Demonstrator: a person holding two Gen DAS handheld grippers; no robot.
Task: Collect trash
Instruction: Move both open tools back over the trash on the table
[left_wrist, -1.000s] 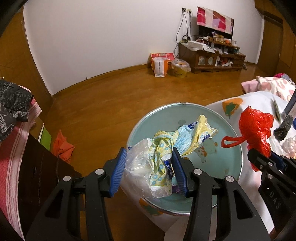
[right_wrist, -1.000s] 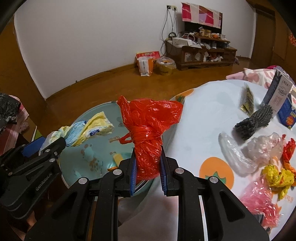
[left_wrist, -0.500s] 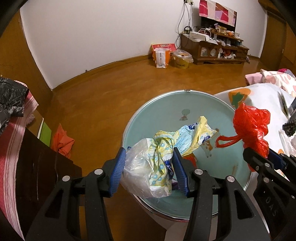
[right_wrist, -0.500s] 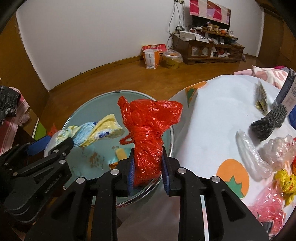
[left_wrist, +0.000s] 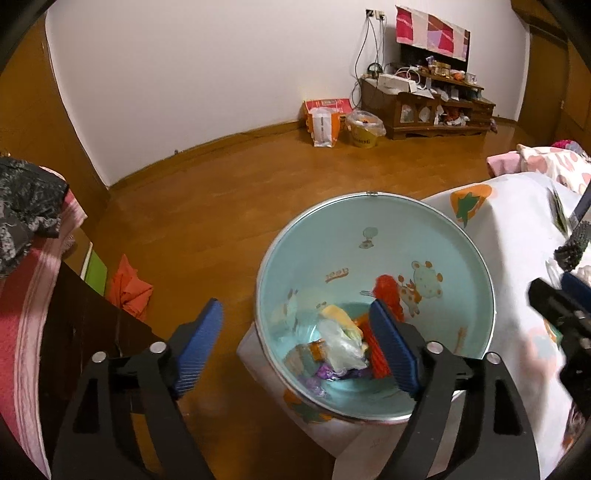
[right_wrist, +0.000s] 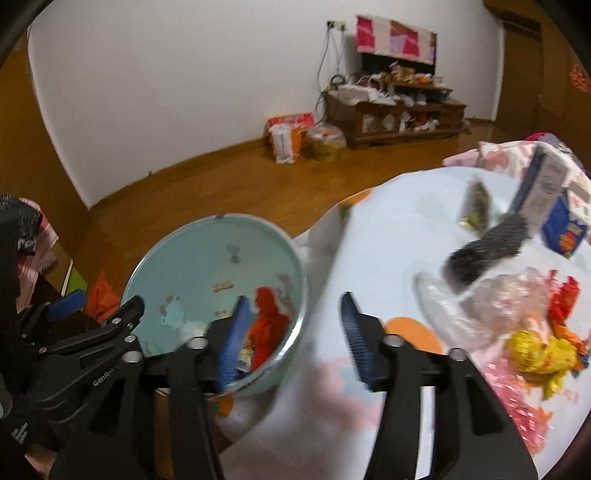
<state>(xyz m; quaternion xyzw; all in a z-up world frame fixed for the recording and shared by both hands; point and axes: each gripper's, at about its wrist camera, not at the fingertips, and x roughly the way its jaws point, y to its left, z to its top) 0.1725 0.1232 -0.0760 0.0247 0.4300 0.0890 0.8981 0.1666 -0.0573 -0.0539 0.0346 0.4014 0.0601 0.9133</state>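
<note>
The left tongs (left_wrist: 295, 343) hang spread wide over the near rim of a pale blue basin (left_wrist: 476, 266), nothing between them, having just been opening. The right tongs (right_wrist: 291, 332) have also just been opening and grip nothing, straddling the basin's right rim. The red bag (right_wrist: 267, 328) and clear plastic wrapper (left_wrist: 341, 347) lie in the basin. More wrappers (right_wrist: 539, 354) crowd the bench (right_wrist: 399, 236). Bare wooden floor (left_wrist: 229, 192) stretches behind. "GenRo" is readable on the left tool.

Black grippers (left_wrist: 295, 343), ribbed blue jaws, silver screws.
</note>
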